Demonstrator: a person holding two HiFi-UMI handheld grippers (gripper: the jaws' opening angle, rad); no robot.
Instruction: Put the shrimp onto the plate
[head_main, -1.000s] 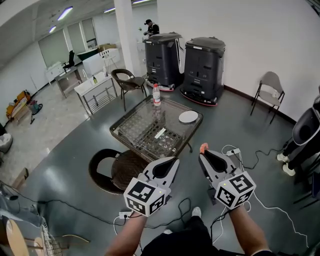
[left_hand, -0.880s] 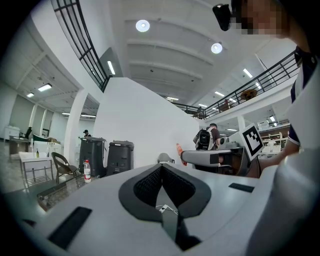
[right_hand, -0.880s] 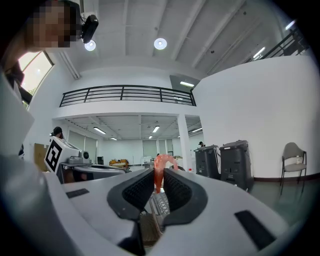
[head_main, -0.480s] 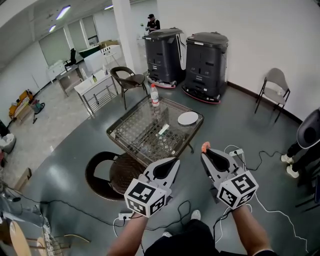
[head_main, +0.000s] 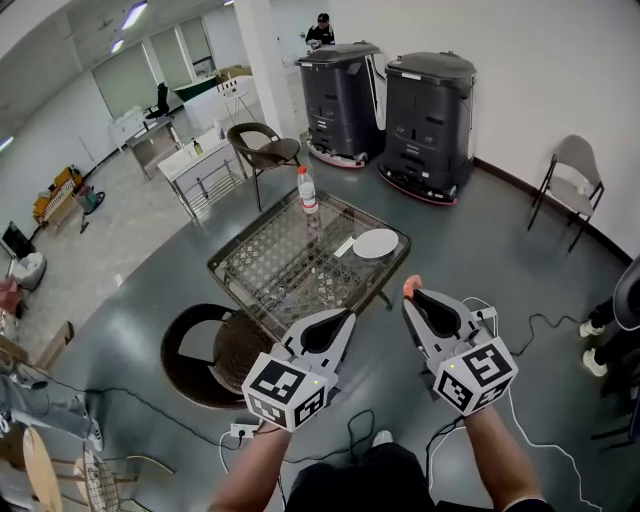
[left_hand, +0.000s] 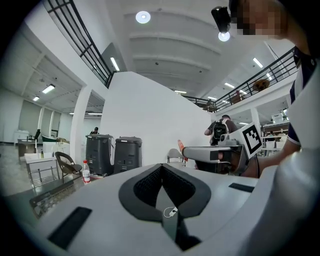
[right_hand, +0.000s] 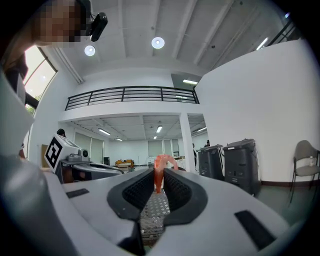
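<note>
A table (head_main: 280, 265) stands in the middle of the floor. On it, a bottle (head_main: 307, 190) stands at the far corner and a plate (head_main: 376, 243) lies at the right corner, well apart from the bottle. A round chair (head_main: 215, 345) sits against the table's near left side, and another chair (head_main: 262, 152) stands beyond the table to the left. Two big machines (head_main: 432, 110) stand side by side behind the table, along the wall. A folding chair (head_main: 572, 180) stands far right by the same wall. On the near side of the table, above the floor, the left tongs (head_main: 347, 317) and right tongs (head_main: 410, 297) hang side by side. A shrimp (head_main: 407, 287) sits pinched at the tip of the right tongs, well short of the plate.
</note>
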